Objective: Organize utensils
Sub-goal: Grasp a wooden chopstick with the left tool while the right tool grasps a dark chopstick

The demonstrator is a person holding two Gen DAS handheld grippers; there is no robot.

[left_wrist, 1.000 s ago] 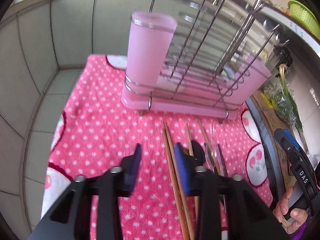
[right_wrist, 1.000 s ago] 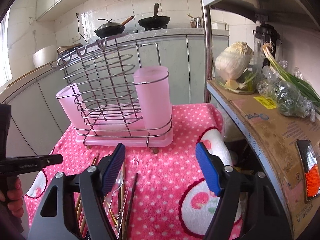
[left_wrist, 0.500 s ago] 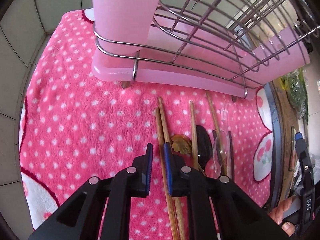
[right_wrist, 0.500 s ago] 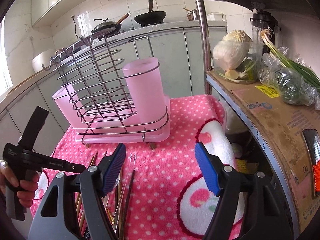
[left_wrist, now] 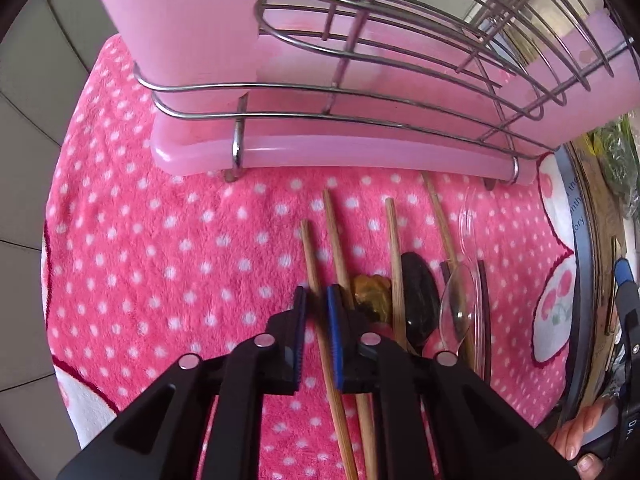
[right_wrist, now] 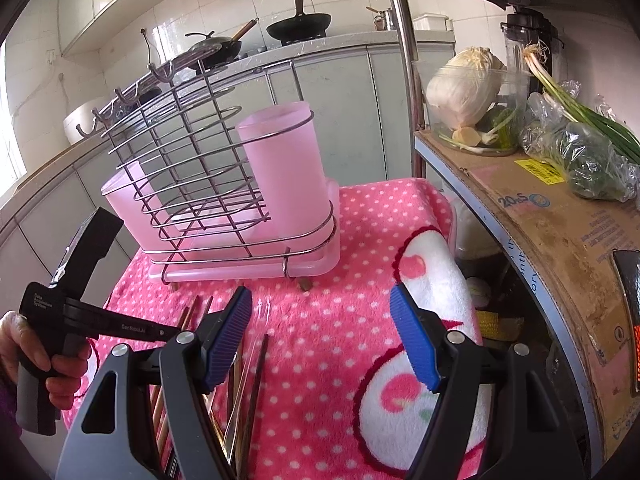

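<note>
So we've got the left gripper (left_wrist: 317,312) pointed steeply down at the pink polka-dot towel (left_wrist: 160,248), jaws closing in on the leftmost wooden chopstick (left_wrist: 310,256). The stick runs right between the two blue pads (left_wrist: 301,320), and there's a sliver of gap on either side, so we wouldn't call it gripped yet. Its twin, the second wooden chopstick (left_wrist: 336,240), lies just beside it, passing under the right-hand pad.

The rest of the utensils are lined up on the towel to the right of that pair: two more wooden sticks (left_wrist: 394,248), a black spoon (left_wrist: 418,300), a clear plastic spoon (left_wrist: 460,304) and a pair of dark chopsticks (left_wrist: 485,312). There's also a brownish thing (left_wrist: 372,296) between the sticks, can't tell what it is.

Just beyond the chopstick tips sits the wire rack (right_wrist: 192,168) on its pink drip tray (left_wrist: 320,152), with a pink utensil cup (right_wrist: 286,168) at one end and a second pink cup (right_wrist: 124,200) at the other. From our right wrist view both cups look empty at the rim, though we can't see inside.

Our right gripper (right_wrist: 320,332) hangs over the towel with jaws spread wide and nothing between them. A hand (right_wrist: 44,360) holds the left gripper's handle off to the side of that view.
</note>
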